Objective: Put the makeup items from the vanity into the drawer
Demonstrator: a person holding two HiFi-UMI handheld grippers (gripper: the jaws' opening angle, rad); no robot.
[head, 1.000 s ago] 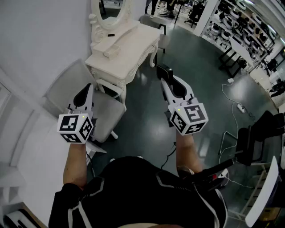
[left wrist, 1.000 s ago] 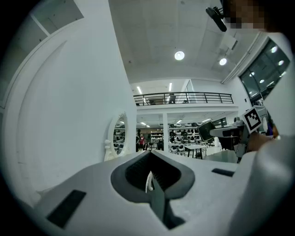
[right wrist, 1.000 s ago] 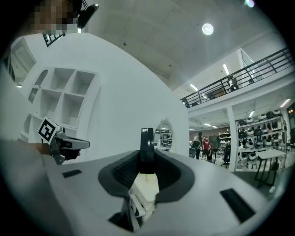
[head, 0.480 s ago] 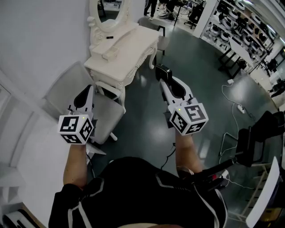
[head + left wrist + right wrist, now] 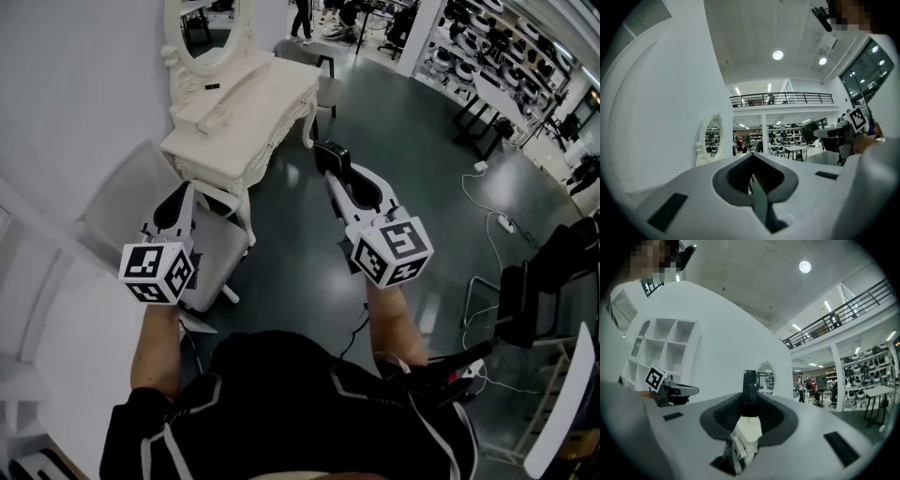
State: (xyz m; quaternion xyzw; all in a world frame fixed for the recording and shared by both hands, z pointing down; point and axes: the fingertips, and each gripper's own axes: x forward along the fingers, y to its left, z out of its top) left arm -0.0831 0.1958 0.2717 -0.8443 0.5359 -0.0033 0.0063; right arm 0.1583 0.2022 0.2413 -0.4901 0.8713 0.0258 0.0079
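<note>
Makeup item point(image 5: 749, 384), pinched by right gripper point(image 5: 330, 165), appears light, rigid, slick, best held mid-body; left gripper point(image 5: 751, 175) pressed together, empty

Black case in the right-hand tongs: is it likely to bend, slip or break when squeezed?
The black case looks stiff: it stands straight up from the right tongs without sagging. Its smooth dark sides may be slippery, so a firm pinch seems wise. Being small and slim, it is probably light; whether it is fragile can't be told.
</note>
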